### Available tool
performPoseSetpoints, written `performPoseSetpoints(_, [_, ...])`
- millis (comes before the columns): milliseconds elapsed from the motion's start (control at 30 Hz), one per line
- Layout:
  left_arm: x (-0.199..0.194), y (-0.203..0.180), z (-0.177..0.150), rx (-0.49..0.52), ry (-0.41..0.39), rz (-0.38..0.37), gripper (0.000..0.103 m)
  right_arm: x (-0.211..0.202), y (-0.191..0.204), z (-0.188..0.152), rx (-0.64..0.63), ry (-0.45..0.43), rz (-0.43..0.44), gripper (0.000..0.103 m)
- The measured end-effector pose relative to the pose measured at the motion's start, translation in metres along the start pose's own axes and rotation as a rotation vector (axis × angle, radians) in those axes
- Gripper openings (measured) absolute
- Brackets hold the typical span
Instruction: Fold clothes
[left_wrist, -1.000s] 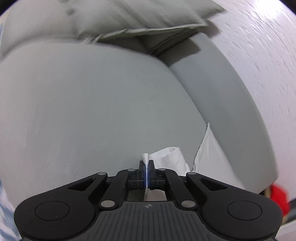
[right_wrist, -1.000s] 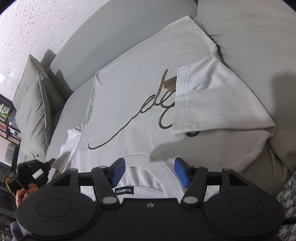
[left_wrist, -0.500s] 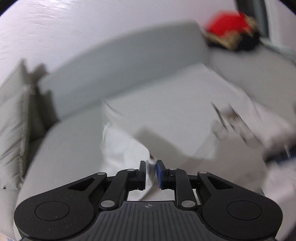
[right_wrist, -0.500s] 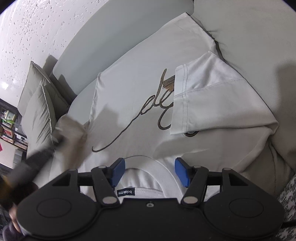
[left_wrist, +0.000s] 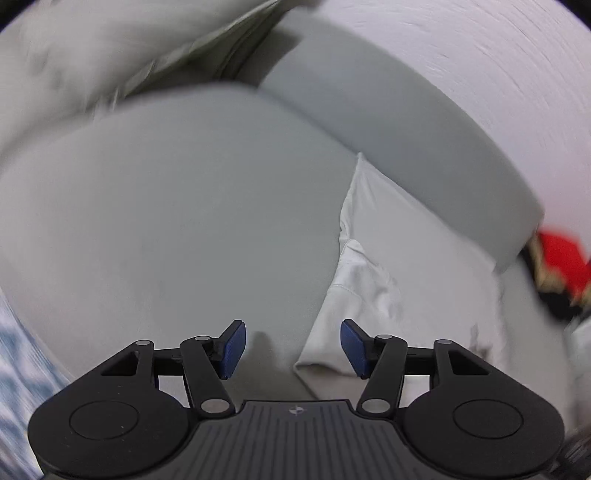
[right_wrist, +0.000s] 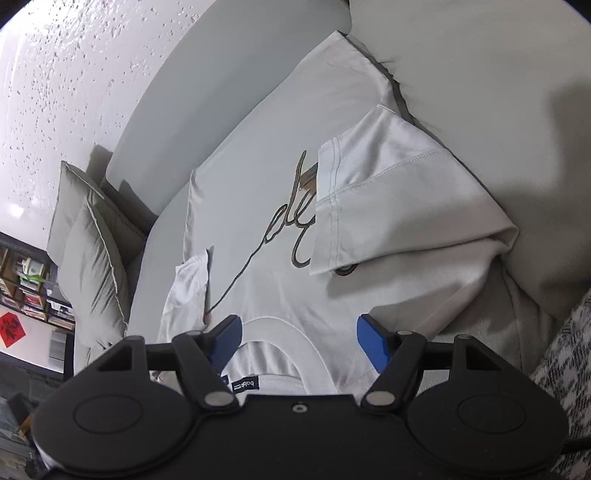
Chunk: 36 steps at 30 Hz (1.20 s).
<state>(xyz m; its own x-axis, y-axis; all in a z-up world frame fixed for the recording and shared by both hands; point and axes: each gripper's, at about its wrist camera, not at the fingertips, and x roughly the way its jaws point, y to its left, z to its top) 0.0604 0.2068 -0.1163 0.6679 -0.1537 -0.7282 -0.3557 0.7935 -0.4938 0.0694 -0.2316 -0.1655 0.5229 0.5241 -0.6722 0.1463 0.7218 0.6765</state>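
A white T-shirt (right_wrist: 258, 206) with dark script lettering lies flat on the grey sofa seat (left_wrist: 166, 221). One sleeve (right_wrist: 388, 192) is folded across the chest; the other sleeve (right_wrist: 188, 288) lies turned in on the opposite edge. My right gripper (right_wrist: 297, 339) hovers over the collar (right_wrist: 280, 328), its jaws opening, with nothing pinched. In the left wrist view my left gripper (left_wrist: 293, 349) has its jaws opening and holds nothing. The turned-in sleeve (left_wrist: 369, 288) lies just ahead and right of it.
Grey throw cushions (right_wrist: 92, 240) lean at the sofa's far end, under the backrest (left_wrist: 406, 129). A large sofa cushion (right_wrist: 480, 74) borders the shirt on the right. A red and black object (left_wrist: 561, 258) sits beyond the shirt. Patterned fabric (right_wrist: 565, 350) shows at the near right; bookshelves (right_wrist: 22, 288) stand at the left.
My left gripper, shut on the sleeve a second ago, swung over the shirt and let go; the sleeve now lies turned in. My right gripper's jaws have widened a little.
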Motion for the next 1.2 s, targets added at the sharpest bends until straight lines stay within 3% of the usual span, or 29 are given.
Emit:
performPoseSetpoints(133, [0.034,-0.004,0.006,-0.019,0.126,-0.028,0.041,0.000,0.002,0.001,-0.006,0.001,-0.004,0.068])
performPoseSetpoints(267, [0.060,-0.013,0.009,-0.036,0.192,-0.039,0.038,-0.001,0.005,0.000,-0.001,-0.002,-0.006,0.068])
performPoseSetpoints(300, [0.063,-0.014,0.009,-0.042,0.197,-0.037,0.030,0.000,0.005,0.001,0.001,-0.002,-0.005,0.068])
performPoseSetpoints(333, [0.064,-0.015,0.009,-0.045,0.199,-0.029,0.007,0.000,0.005,0.001,0.000,-0.002,-0.006,0.068])
performPoseSetpoints(367, [0.066,-0.015,0.008,-0.049,0.201,-0.022,0.001,0.001,0.005,0.001,0.000,-0.002,-0.008,0.068])
performPoseSetpoints(500, [0.057,-0.021,-0.001,0.001,0.148,0.056,0.002,0.000,0.003,0.001,-0.009,0.001,-0.012,0.068])
performPoseSetpoints(667, [0.046,-0.029,-0.006,0.117,0.121,0.124,0.011,0.001,0.005,0.001,-0.027,0.007,-0.019,0.068])
performPoseSetpoints(767, [0.023,-0.039,-0.007,0.232,0.018,0.151,0.018,-0.006,0.010,0.002,-0.051,-0.005,-0.022,0.068])
performPoseSetpoints(900, [0.022,-0.061,0.002,0.344,-0.098,0.137,0.016,-0.022,0.014,0.013,-0.099,-0.116,-0.053,0.068])
performPoseSetpoints(933, [0.027,-0.066,0.006,0.359,-0.105,0.137,0.016,-0.024,0.014,0.018,-0.108,-0.153,-0.068,0.063])
performPoseSetpoints(1033, [0.060,-0.085,0.016,0.391,-0.084,0.155,0.012,-0.023,0.008,0.043,-0.102,-0.227,-0.141,0.026])
performPoseSetpoints(1200, [0.111,-0.102,0.028,0.448,-0.029,0.183,0.007,0.007,-0.010,0.086,-0.097,-0.259,-0.244,0.024])
